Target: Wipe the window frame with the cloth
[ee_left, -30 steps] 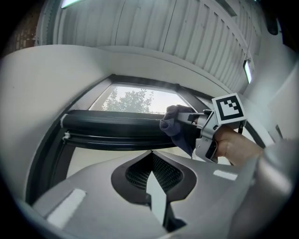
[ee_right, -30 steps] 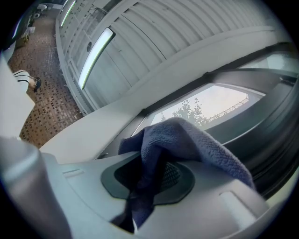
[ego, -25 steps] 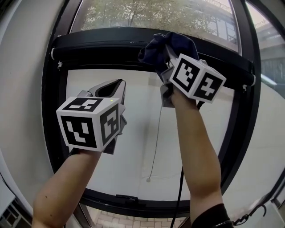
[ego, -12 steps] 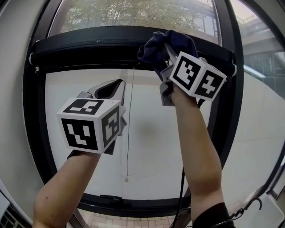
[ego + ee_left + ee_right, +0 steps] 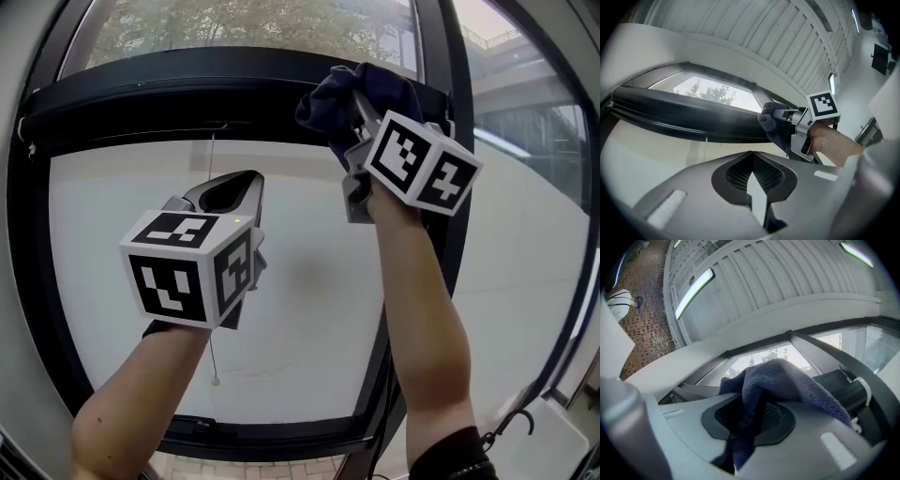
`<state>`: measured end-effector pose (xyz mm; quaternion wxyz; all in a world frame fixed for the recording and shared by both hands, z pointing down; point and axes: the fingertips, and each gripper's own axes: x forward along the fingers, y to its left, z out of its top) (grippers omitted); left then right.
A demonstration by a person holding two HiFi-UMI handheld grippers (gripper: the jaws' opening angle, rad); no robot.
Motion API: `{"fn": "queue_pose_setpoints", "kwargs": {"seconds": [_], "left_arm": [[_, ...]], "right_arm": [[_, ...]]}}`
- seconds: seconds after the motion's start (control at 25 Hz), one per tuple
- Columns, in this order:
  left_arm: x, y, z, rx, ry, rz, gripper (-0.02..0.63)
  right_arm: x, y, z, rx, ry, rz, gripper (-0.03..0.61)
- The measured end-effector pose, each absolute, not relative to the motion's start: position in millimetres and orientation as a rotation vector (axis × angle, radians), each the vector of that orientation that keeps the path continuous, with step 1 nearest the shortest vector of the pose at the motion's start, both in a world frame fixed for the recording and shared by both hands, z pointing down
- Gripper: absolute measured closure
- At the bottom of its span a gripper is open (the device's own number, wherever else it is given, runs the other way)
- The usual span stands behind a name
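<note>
we held the right gripper (image 5: 359,127) up high, and its jaws were squeezed tight on the dark blue cloth (image 5: 337,94). the cloth stuck out past the jaw tips in a big soft bunch. that bunch lay against the black cross bar of the window frame (image 5: 169,98), just in front of the gripper. in the right gripper view the cloth ran down between the jaws and flopped over one of them. our left gripper (image 5: 234,192) was lower and off to the left of the right gripper, well apart from the cloth. its jaws were pressed together with nothing in them. the black bar was above and ahead of them, not touching. a thin white cord (image 5: 217,380) hung down behind the left gripper
</note>
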<state>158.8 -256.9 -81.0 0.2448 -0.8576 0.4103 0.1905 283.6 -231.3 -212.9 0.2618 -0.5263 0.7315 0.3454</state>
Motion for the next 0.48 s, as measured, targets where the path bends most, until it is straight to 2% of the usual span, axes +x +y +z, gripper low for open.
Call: {"fn": "queue_pose_setpoints", "kwargs": {"seconds": [0.48], "left_arm": [[223.4,-265.2,-79.9,-2.394,1.036,0.548,0.620]], "right_arm": [[371.8,-219.7,-213.0,-1.520,1.886,0.933,0.512]]}}
